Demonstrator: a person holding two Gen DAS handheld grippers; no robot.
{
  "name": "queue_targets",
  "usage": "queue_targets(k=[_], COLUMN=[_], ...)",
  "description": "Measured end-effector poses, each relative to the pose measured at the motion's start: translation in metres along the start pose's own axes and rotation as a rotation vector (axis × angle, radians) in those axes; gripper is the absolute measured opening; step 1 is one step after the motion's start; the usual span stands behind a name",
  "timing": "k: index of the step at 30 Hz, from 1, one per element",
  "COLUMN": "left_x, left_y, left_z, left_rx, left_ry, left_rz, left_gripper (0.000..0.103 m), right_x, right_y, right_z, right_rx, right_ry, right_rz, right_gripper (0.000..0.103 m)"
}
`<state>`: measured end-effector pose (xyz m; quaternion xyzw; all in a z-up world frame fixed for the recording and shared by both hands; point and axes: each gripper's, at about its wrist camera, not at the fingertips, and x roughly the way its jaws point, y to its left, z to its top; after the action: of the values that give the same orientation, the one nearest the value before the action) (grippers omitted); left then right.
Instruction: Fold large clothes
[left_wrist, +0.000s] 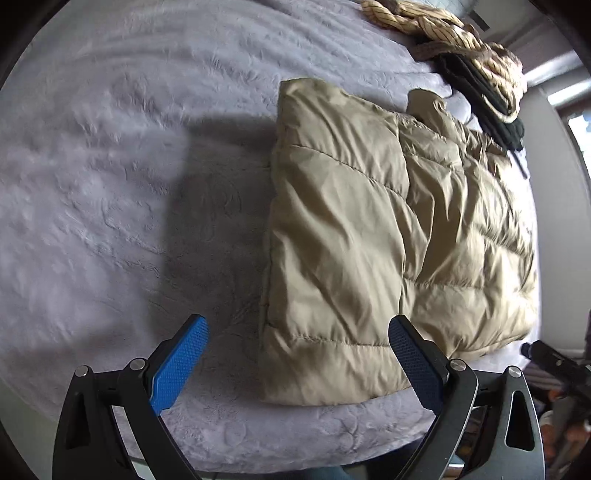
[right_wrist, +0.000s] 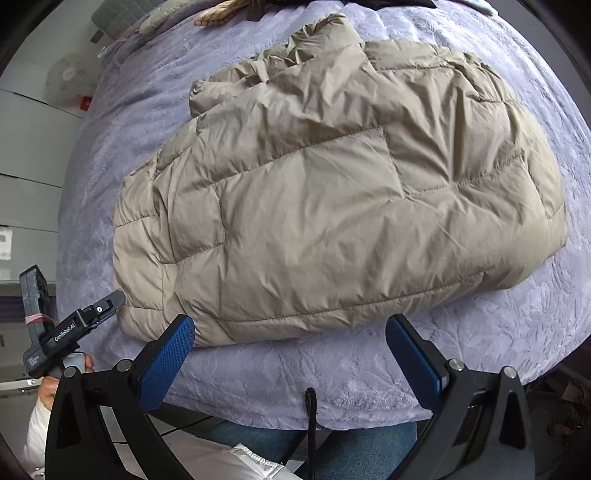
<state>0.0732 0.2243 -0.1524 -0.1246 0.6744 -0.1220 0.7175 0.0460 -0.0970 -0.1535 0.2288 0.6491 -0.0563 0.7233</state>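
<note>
A beige quilted puffer jacket lies folded into a rough rectangle on a lilac plush bedspread, its collar at the far end. My left gripper hangs open over the jacket's near left corner, nothing between its blue pads. In the right wrist view the same jacket fills the middle. My right gripper stands wide open just above the jacket's near hem, holding nothing. The left gripper shows at the left edge there, held by a hand.
A striped tan cloth and a dark garment lie bunched at the bed's far right. The bedspread's front edge runs close under the grippers, with the person's jeans and white sleeve below. White cabinets stand left of the bed.
</note>
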Motion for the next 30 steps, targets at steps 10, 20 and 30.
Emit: queue_targets(k=[10, 20, 30], left_x=[0.015, 0.026, 0.034], left_y=[0.019, -0.002, 0.003], left_z=[0.022, 0.024, 0.042], left_rx=[-0.062, -0.016, 0.028], left_ry=[-0.002, 0.013, 0.019], left_rz=[-0.046, -0.014, -0.053], left_gripper=[0.099, 0.099, 0.099], right_x=[0.003, 0.008, 0.010], right_y=[-0.008, -0.021, -0.023], right_z=[0.003, 0.007, 0.006], right_rx=[-0.004, 0.046, 0.026], right_ry=[0.026, 0.015, 0.028], right_rz=[-0.016, -0.059, -0.078], right_gripper=[0.103, 0.057, 0.042])
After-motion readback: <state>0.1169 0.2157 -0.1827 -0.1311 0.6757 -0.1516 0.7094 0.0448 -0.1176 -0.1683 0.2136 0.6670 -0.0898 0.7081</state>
